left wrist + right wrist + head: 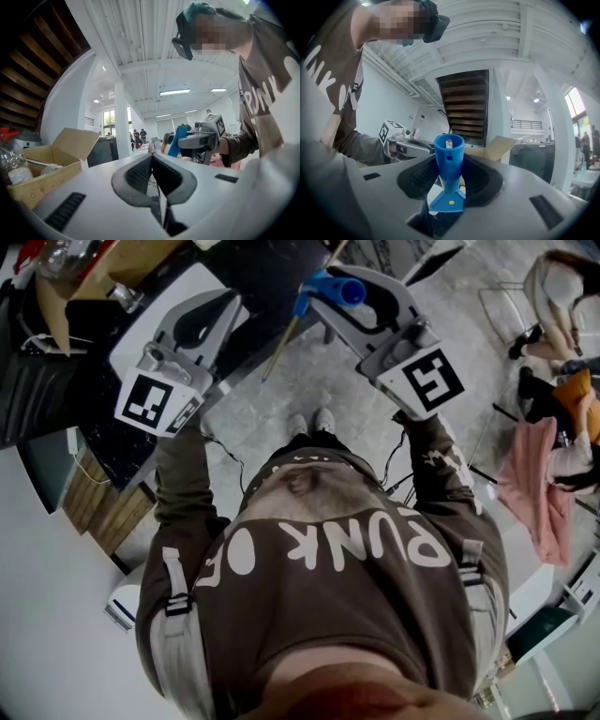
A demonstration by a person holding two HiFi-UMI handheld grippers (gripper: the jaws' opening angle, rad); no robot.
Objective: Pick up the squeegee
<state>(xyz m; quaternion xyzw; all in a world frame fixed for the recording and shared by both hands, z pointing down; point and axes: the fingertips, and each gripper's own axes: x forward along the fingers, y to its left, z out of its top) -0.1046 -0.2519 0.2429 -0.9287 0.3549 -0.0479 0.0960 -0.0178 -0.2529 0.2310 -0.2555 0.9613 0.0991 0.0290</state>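
Squeegee: one, clamped in right gripper; left gripper closed

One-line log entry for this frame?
right gripper: shut on squeegee, held in air | left gripper: shut, empty | task: squeegee picked up

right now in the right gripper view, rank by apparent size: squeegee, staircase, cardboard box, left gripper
1. staircase
2. squeegee, enlarged by nearness to the camera
3. left gripper and cardboard box look alike, unranked

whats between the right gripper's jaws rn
The blue squeegee: the right gripper has its pads clamped on the handle, as the right gripper view shows.
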